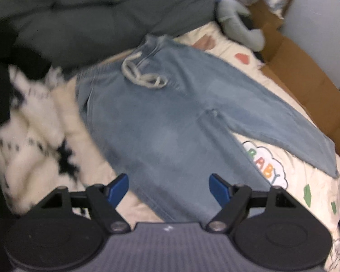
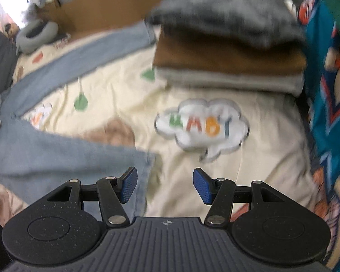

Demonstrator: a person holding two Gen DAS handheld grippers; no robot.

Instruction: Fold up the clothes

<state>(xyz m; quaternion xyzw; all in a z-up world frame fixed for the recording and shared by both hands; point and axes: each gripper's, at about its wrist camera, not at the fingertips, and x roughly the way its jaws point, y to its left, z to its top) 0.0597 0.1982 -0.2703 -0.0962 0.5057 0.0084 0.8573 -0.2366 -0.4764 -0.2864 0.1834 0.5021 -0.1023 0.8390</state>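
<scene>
A pair of light blue jeans (image 1: 170,117) lay spread flat on the cream bedspread (image 1: 306,195), waistband toward the dark grey cushion (image 1: 90,15) and both legs splayed apart. A pale drawstring (image 1: 142,77) sat knotted just below the waistband. The left gripper (image 1: 168,188) hovered over the nearer leg with its blue fingers (image 1: 119,187) wide apart, holding nothing. A white garment with black star shapes (image 1: 34,136) lay crumpled beside the jeans, touching their edge.

In the right wrist view, the right gripper (image 2: 165,185) was likewise spread open and empty, its left finger over the hem of the nearer jeans leg (image 2: 68,156). Beyond it sat a stack of folded clothes (image 2: 229,52) (grey on top, brown beneath, then pale grey), just beside the far leg's hem. A brown cardboard box (image 2: 106,6) stood behind.
</scene>
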